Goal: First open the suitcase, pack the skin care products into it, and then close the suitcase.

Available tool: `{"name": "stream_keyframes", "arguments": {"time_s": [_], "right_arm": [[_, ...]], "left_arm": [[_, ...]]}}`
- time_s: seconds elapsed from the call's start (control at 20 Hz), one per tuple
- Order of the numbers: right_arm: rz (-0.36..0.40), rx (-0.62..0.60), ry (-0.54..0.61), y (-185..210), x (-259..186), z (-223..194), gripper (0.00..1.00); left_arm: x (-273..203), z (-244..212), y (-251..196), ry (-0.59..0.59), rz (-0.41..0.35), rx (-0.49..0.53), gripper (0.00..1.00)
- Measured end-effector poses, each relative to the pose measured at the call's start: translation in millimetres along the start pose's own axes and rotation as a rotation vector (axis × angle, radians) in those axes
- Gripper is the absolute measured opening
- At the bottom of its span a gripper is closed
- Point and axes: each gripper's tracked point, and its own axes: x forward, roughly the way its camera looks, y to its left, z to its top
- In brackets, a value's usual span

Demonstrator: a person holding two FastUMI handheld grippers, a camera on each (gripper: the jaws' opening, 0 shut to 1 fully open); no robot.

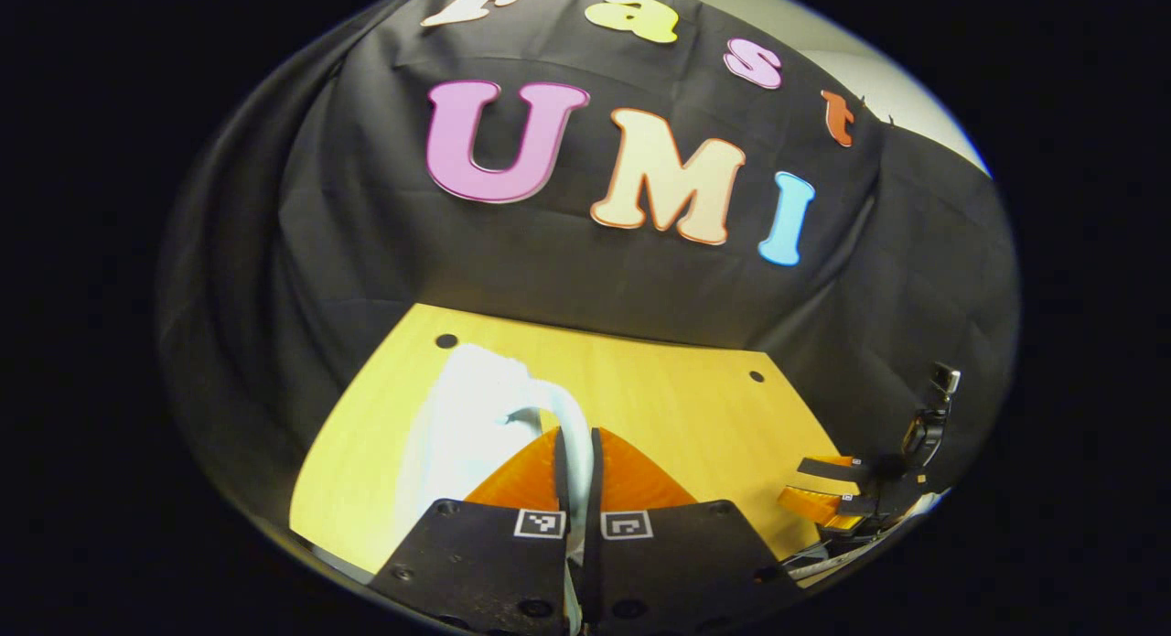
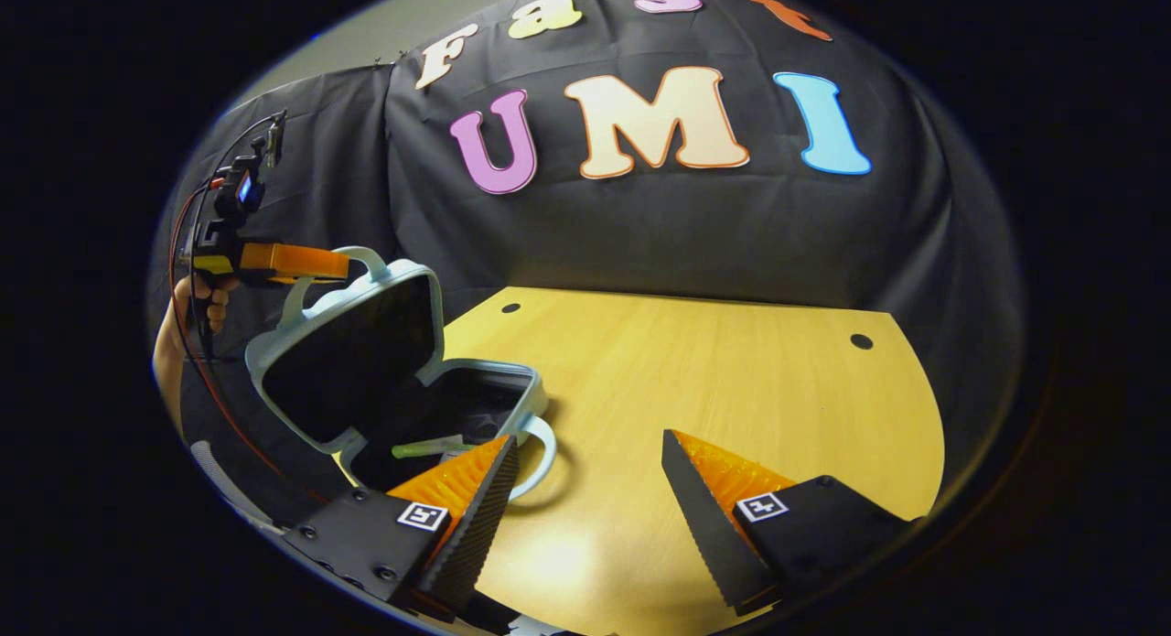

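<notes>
A pale blue-white suitcase (image 2: 430,284) stands open at the table's left, its lid (image 2: 274,343) tilted up over the dark base (image 2: 526,389). A green tube (image 2: 428,448) lies inside the base. My left gripper (image 1: 578,444) is shut on the lid's white handle (image 1: 572,416), with the pale lid (image 1: 467,416) just left of it. From the right gripper view the left gripper (image 2: 306,263) holds that handle (image 2: 370,254) from the lid's top edge. My right gripper (image 2: 590,471) hangs open over the table, right of the suitcase, nothing between its fingers.
The yellow wooden table (image 2: 732,380) has bare surface right of the suitcase, with small dark holes (image 2: 861,341) near its far edge. A hand (image 2: 197,311) grips the left gripper's handle. The right gripper (image 1: 851,499) sits low at the table's right edge.
</notes>
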Motion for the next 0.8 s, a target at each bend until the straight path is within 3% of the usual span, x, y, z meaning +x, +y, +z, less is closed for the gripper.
{"name": "stream_keyframes", "arguments": {"time_s": [0.5,0.8], "right_arm": [[-0.094,0.021,-0.006,-70,-42,-8,0.98],[-0.120,0.031,0.000,-100,-55,-19,0.98]], "left_arm": [[72,-94,-77,0.169,-0.070,0.042,0.00],[112,-158,-91,0.269,-0.017,0.094,0.00]]}}
